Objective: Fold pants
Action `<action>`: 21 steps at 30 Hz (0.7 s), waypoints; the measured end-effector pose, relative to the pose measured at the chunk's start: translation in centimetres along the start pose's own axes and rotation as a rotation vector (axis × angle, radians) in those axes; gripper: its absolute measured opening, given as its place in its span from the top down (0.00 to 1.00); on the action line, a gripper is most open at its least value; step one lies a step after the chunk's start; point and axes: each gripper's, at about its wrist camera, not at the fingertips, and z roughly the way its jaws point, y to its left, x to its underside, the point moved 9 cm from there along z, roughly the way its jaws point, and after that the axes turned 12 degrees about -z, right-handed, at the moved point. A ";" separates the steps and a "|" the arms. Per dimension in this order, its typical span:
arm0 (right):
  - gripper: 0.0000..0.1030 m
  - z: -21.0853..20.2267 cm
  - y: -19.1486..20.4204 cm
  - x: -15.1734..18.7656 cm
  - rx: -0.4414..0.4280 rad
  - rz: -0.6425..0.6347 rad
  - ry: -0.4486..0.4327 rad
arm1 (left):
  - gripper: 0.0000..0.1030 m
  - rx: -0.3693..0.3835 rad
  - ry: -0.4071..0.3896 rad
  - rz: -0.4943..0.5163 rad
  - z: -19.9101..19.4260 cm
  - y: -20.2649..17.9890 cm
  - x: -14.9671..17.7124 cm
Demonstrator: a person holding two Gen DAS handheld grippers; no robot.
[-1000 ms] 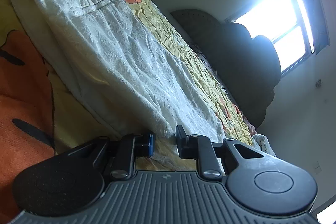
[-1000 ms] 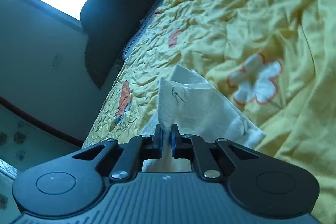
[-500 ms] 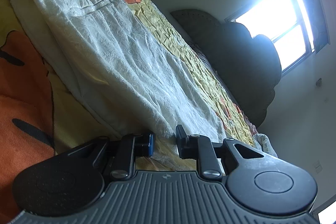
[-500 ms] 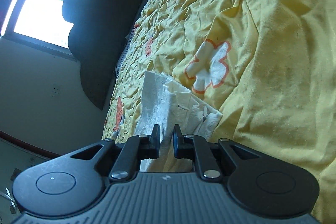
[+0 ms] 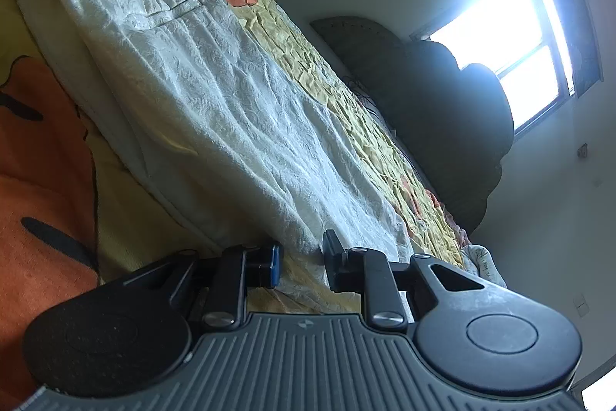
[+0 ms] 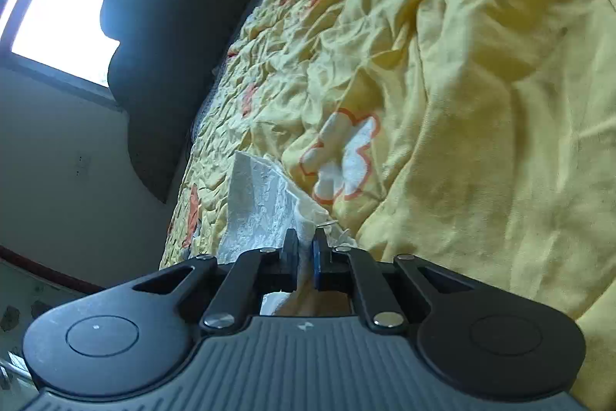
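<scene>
Right now the white pants [image 5: 215,110] are lying stretched out along the bed [image 6: 481,103], on its yellow quilt with orange and white flower shapes, running from the near end by the left gripper [image 5: 300,262] to the far end at the upper left of the left wrist view. The left gripper is sitting low at the near hem with its fingers apart, the cloth edge lying between them but not pinched. The right gripper [image 6: 306,249] is gripping a bunched white corner of the pants, its fingers closed on the fabric, which is standing up in a crumpled fold just beyond the tips.

Judging from this, the work is at the stage of taking hold of one end of the pants so it can be carried over for a fold; the fold itself does not look begun. The next move is probably calling for the left fingers to close on the hem, then both grippers lifting together and keeping the edge taut so the thin, textured cloth is not sagging or twisting.

No brand, label or readable writing is showing on the pants, the quilt or the grippers.
</scene>
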 end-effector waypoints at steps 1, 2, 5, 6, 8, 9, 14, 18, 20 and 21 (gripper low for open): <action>0.93 0.0 0.1 0.1 0.014 -0.007 0.010 | 0.69 0.000 0.000 0.001 0.0 0.0 0.0; 0.93 0.0 -0.1 0.2 0.036 0.004 0.026 | 0.69 0.000 0.001 0.001 0.0 0.0 0.0; 0.90 -1.1 -0.6 0.0 0.052 0.028 -0.006 | 0.69 0.002 0.001 -0.001 0.0 0.0 0.0; 0.87 -1.6 -0.8 0.0 0.064 0.021 -0.013 | 0.69 0.002 0.002 -0.001 0.0 0.0 0.0; 0.76 -2.3 -0.9 0.1 0.085 0.016 -0.004 | 0.69 0.002 0.002 0.000 0.0 0.0 0.0; 0.64 -2.5 -0.9 0.2 0.085 0.017 0.000 | 0.69 0.001 0.002 0.000 0.0 0.0 0.0; 0.34 -2.9 -0.8 0.5 0.067 0.017 0.043 | 0.69 0.000 0.001 0.003 0.0 0.0 0.0; 0.34 -0.8 0.7 1.1 0.027 0.012 0.098 | 0.69 0.000 0.001 0.003 0.1 0.0 0.0; 0.34 0.2 1.5 1.3 0.014 -0.002 0.108 | 0.69 0.000 0.001 0.003 0.1 0.0 0.0; 0.34 0.6 1.9 1.4 0.002 -0.003 0.112 | 0.69 0.000 0.001 0.003 0.1 0.0 0.0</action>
